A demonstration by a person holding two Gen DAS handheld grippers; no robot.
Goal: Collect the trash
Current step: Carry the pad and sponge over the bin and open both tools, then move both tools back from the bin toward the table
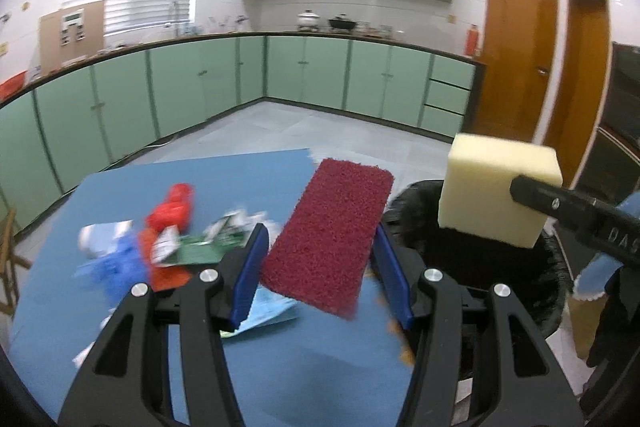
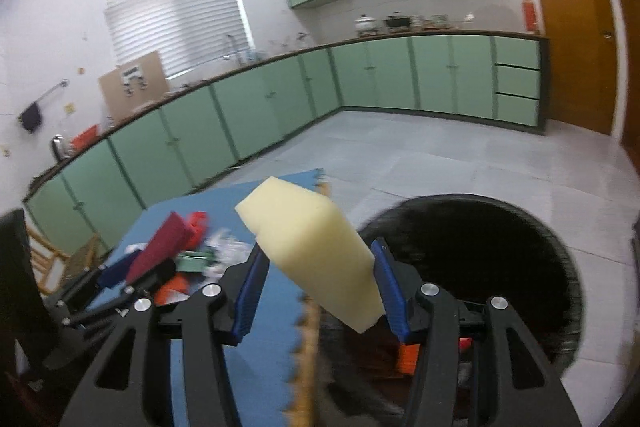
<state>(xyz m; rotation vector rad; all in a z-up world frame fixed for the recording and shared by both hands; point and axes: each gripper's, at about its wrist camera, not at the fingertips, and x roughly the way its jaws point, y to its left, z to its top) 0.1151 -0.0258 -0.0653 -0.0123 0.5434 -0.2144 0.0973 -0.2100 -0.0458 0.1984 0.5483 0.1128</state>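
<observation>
Our left tool clamps the red pad, our right tool the yellow sponge; we should release only once squarely over the black bin at two o'clock.

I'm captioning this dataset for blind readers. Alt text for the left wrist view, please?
The left gripper holds a dark red scouring pad above a blue mat strewn with trash; on the right, a yellow sponge is held over a black bin.

Blue mat bears blurred litter.
</observation>
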